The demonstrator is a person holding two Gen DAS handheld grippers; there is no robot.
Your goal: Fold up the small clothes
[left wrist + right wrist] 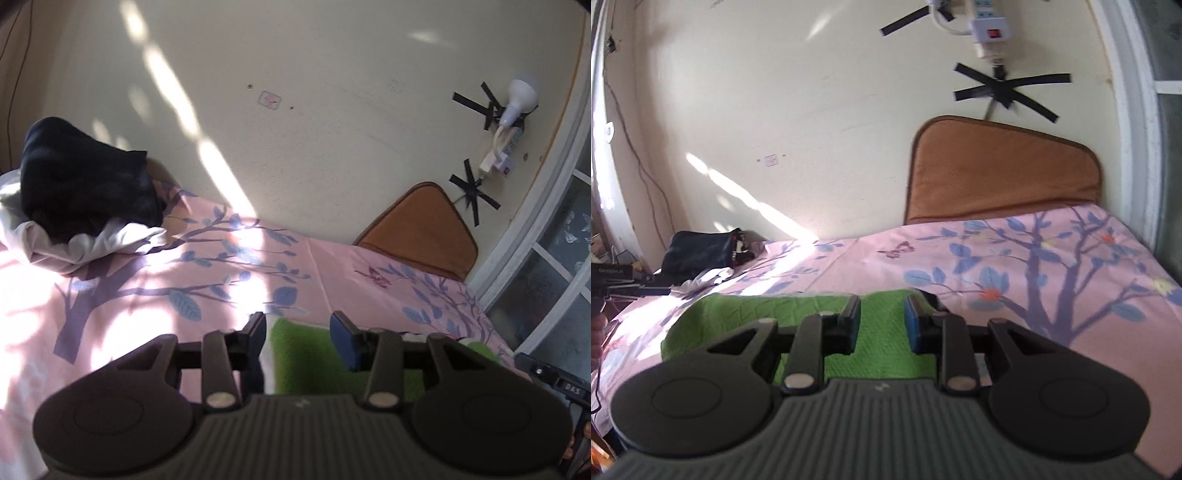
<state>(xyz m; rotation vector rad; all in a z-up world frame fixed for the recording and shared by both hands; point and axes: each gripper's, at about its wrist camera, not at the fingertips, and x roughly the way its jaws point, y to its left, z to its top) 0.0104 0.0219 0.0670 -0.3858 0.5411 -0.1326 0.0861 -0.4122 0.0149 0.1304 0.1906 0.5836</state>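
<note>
A small green knitted garment [798, 314] lies on the pink bed sheet [1052, 258], its far edge humped up. My right gripper [881, 325] is open and hovers just over its right part, fingers astride the raised fold. In the left wrist view the same green garment [306, 354] lies under my left gripper [299, 339], which is open with nothing between its fingers. The garment's near part is hidden behind both gripper bodies.
A pile of black [85, 184] and white [96, 243] clothes sits at the bed's far left by the wall. A brown cushion [1001, 170] leans on the wall at the back right. A window frame [546, 240] borders the right. The other gripper's body [554, 380] shows at the right edge.
</note>
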